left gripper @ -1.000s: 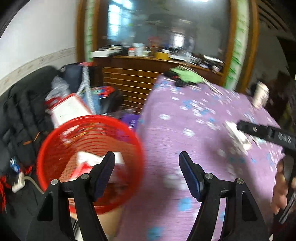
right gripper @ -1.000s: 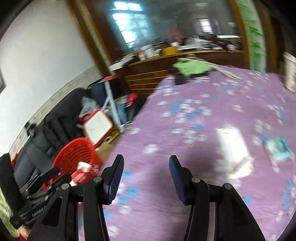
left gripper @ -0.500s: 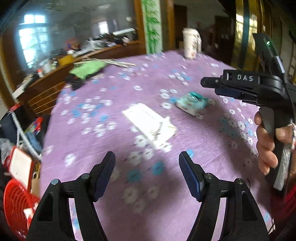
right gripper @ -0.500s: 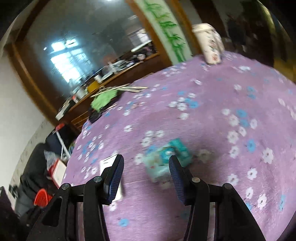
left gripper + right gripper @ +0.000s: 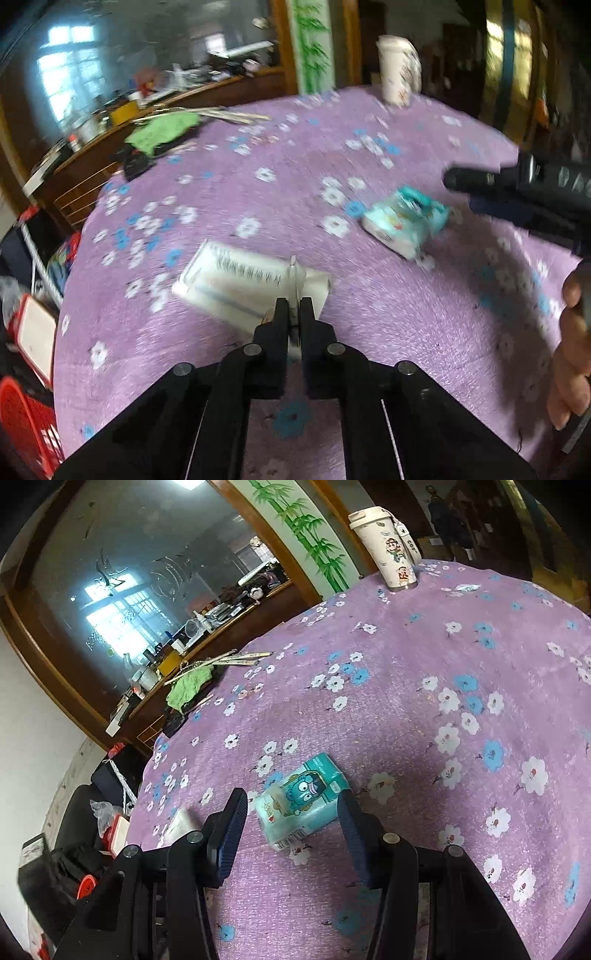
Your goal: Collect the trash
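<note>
Hardly any writing could be made out. The white paper packet (image 5: 236, 286) on the purple tablecloth (image 5: 424, 709) carried a line of dark print, too blurred to read. The teal tissue pack (image 5: 304, 799) bore a cartoon face and a barcode, its lettering illegible. The white tumbler (image 5: 384, 546) showed cartoon figures only.

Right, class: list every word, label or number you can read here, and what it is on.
Nothing reads for certain.
Printed line on the white packet: blurred.
Small print and barcode on the teal tissue pack: too small.
Letters on the cup strap: unclear.
</note>
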`<control>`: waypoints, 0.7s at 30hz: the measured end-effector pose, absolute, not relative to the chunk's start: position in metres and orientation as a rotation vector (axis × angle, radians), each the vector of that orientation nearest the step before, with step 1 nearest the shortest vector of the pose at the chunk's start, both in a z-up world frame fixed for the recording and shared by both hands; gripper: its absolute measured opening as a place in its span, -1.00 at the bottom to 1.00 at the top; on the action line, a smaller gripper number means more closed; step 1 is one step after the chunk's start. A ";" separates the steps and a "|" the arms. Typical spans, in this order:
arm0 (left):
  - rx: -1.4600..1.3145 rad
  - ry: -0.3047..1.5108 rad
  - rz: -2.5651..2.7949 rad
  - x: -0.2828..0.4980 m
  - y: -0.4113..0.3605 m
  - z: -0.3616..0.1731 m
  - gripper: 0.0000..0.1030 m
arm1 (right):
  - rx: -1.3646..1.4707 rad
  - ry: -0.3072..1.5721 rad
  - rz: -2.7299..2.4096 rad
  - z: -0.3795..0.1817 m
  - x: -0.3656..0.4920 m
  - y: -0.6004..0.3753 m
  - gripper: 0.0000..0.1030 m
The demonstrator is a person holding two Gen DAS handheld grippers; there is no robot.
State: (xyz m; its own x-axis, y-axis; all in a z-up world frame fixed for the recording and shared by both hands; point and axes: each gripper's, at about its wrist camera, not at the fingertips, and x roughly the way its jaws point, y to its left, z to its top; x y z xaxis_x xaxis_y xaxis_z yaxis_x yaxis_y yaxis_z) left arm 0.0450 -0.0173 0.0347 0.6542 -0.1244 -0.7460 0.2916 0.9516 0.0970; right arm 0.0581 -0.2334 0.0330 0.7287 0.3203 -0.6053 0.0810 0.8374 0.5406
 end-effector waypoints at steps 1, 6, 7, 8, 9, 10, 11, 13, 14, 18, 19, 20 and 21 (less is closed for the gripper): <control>0.185 0.805 -0.234 0.042 -0.010 0.038 -0.91 | 0.577 0.759 0.134 0.032 0.059 -0.234 0.06; 0.083 0.697 -0.188 0.028 0.025 0.053 -0.91 | 0.609 0.821 0.124 0.027 0.063 -0.235 0.09; 0.066 0.678 -0.182 0.027 0.031 0.054 -0.91 | 0.629 0.845 0.125 0.027 0.064 -0.236 0.09; 0.051 0.662 -0.178 0.026 0.036 0.055 -0.91 | 0.646 0.866 0.125 0.026 0.066 -0.236 0.09; 0.041 0.651 -0.173 0.026 0.039 0.056 -0.91 | 0.654 0.885 0.122 0.025 0.069 -0.237 0.09; 0.033 0.641 -0.167 0.026 0.042 0.056 -0.91 | 0.655 0.901 0.116 0.024 0.071 -0.237 0.10; 0.029 0.638 -0.165 0.027 0.044 0.056 -0.91 | 0.639 0.922 0.103 0.024 0.075 -0.236 0.10; 0.016 0.627 -0.164 0.027 0.048 0.058 -0.91 | 0.598 0.956 0.071 0.021 0.083 -0.233 0.16; 0.008 0.623 -0.166 0.026 0.050 0.059 -0.91 | 0.596 0.971 0.066 0.018 0.087 -0.231 0.16; -0.011 0.613 -0.162 0.024 0.057 0.061 -0.91 | 0.610 1.003 0.065 0.011 0.101 -0.222 0.16; -0.011 0.612 -0.161 0.023 0.058 0.062 -0.91 | 0.599 1.004 0.064 0.012 0.105 -0.218 0.16; -0.009 0.611 -0.159 0.023 0.058 0.062 -0.91 | 0.581 1.003 0.064 0.015 0.110 -0.212 0.16; -0.009 0.613 -0.160 0.023 0.059 0.062 -0.91 | 0.557 0.999 0.066 0.018 0.116 -0.205 0.17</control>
State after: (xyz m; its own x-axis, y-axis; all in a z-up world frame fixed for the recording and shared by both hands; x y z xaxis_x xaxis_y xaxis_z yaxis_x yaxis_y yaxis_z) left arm 0.0233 0.0586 0.0621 0.8060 -0.1525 -0.5719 0.1470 0.9875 -0.0560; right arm 0.1156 -0.2045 0.0182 0.5511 0.3020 -0.7779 0.1965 0.8590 0.4727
